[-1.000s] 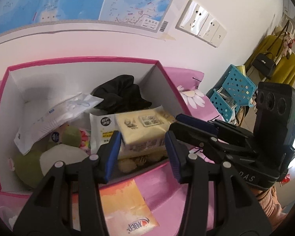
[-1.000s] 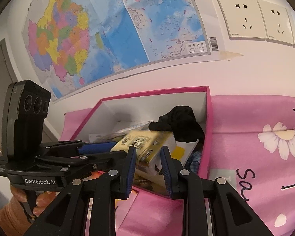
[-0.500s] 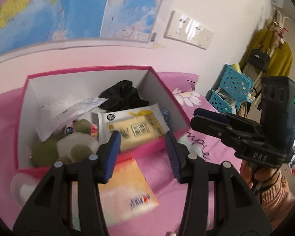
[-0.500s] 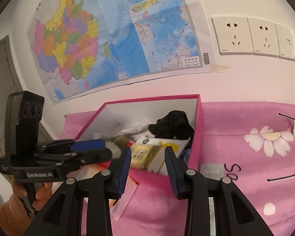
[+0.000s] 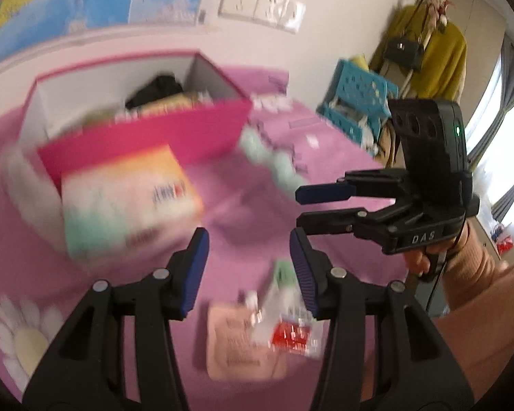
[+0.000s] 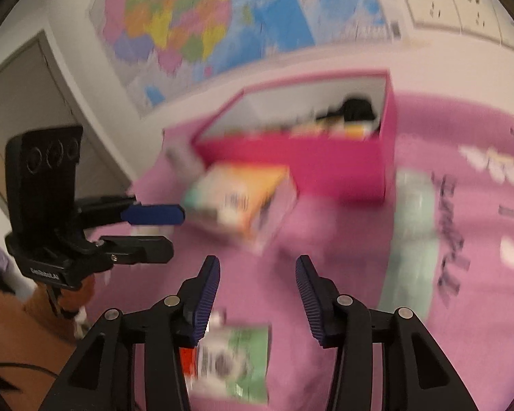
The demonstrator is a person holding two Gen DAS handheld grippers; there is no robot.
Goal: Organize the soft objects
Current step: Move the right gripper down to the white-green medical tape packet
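Both views are motion-blurred, so fine detail on the packs is unreadable.

In the left wrist view, the left gripper [image 5: 248, 267] sits at the bottom centre with its 2 blue-padded fingers [image 5: 195, 270] spread apart and nothing between them. Above and left of it, in the middle left of the frame, an orange, white and green tissue pack [image 5: 126, 202] lies on the pink floral bedsheet [image 5: 257, 212], just in front of the pink storage box [image 5: 147, 137]. The box fills the upper left; a black cloth [image 5: 157, 90] and a yellowish pack [image 5: 174, 102] show over its rim. Directly below the open jaws, at the lower centre, lie a peach-coloured packet [image 5: 236, 346] and a clear pouch with a red and green label [image 5: 288, 322]; the pouch overlaps the packet's right side. A pale mint cloth [image 5: 274, 161] stretches across the sheet right of the box. The right gripper [image 5: 311, 209] reaches in from the right edge, its jaws apart and empty.

In the right wrist view, the right gripper [image 6: 257, 294] is at the bottom centre, fingers wide and holding nothing. The tissue pack [image 6: 243, 205] lies above them, slightly left of centre, apart from the fingertips. The green-labelled pouch [image 6: 233, 359] is under the left finger at the bottom. The mint cloth [image 6: 411, 239] runs down the right side. The box [image 6: 291, 167] sits beyond the tissue pack, below the wall map [image 6: 205, 17]. The left gripper [image 6: 161, 233] enters from the left edge, open.
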